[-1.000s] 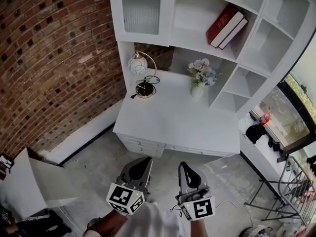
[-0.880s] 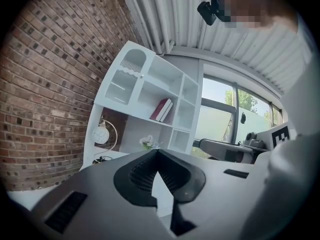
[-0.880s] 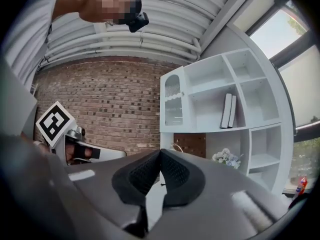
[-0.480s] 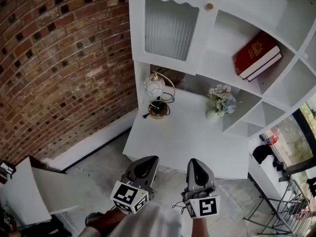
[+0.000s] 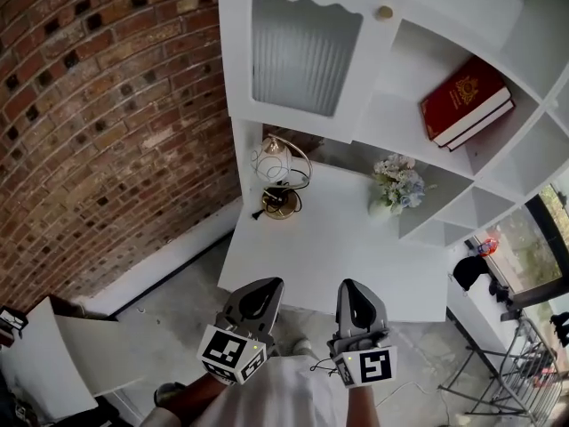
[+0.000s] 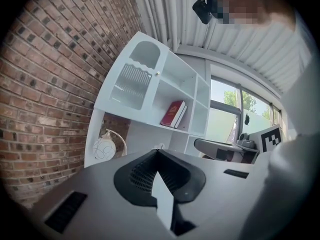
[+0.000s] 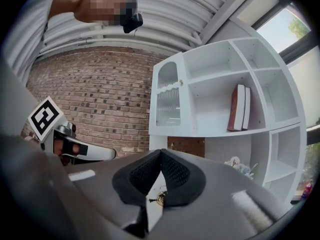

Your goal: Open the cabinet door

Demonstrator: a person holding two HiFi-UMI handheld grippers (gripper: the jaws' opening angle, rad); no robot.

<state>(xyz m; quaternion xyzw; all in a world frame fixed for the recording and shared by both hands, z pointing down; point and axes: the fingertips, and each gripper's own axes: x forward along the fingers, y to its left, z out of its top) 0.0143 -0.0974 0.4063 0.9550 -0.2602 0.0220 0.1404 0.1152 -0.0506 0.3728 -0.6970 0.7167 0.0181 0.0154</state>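
The white cabinet door (image 5: 302, 56) has a ribbed glass pane and a small round brass knob (image 5: 383, 12) at its right edge; it is closed. It also shows in the left gripper view as the door (image 6: 131, 81) and in the right gripper view as the door (image 7: 168, 104) with its knob (image 7: 181, 82). My left gripper (image 5: 258, 302) and right gripper (image 5: 356, 305) are held side by side at the desk's front edge, well below the door and apart from it. Both point towards the cabinet, shut, with nothing between their jaws.
A white desk top (image 5: 347, 247) carries a globe lamp (image 5: 277, 178) and a vase of flowers (image 5: 397, 185). A red book (image 5: 464, 100) leans in the open shelf right of the door. A brick wall (image 5: 107, 105) runs along the left; a white box (image 5: 53, 345) stands on the floor.
Both grippers have come forward together towards the desk, so the cabinet and its door now look larger and nearer. Most of that move came early; the jaws look the same.
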